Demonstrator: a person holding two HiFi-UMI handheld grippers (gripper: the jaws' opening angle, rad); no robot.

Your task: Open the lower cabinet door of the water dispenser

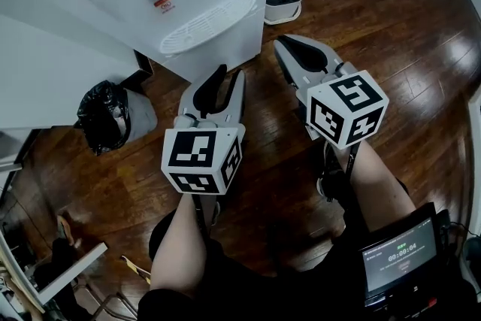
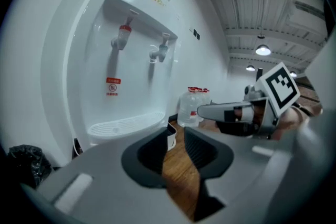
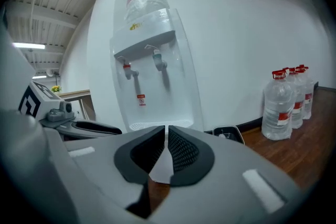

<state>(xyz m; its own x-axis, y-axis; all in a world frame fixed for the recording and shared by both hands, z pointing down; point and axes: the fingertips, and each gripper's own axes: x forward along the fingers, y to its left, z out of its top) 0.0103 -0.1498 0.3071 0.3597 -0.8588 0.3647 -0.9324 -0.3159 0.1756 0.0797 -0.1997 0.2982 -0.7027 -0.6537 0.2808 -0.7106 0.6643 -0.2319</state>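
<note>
1. The left gripper (image 2: pixel 177 128) has its dark ribbed pads (image 2: pixel 144 157) drawn in to a slim slit. Nothing sits between them; only the wood floor (image 2: pixel 178 170) shows through.
2. The right gripper (image 3: pixel 165 129) has its pads (image 3: pixel 181 152) pressed together at the tips, and it is empty.
3. Each gripper carries a cube of black-and-white square markers, the left cube (image 1: pixel 201 159) and the right cube (image 1: pixel 347 107). Neither bears any words.
4. Both grippers point at the white water dispenser (image 3: pixel 178 86) without touching it. Its lower cabinet front (image 1: pixel 225 49) stands under the drip tray (image 1: pixel 207 22), just ahead of the left gripper. It shows as a plain white face, and no door edge or handle can be made out.
5. A small red label (image 2: pixel 113 86) sits on the dispenser between the taps and the tray, its print too small to read.
6. The spare water bottles (image 3: pixel 286 105), with red caps and red bands, stand by the wall to the dispenser's right. Their print is illegible.
7. A screen (image 1: pixel 398 255) by the person's right leg shows digits that read as 00:00:04.
</note>
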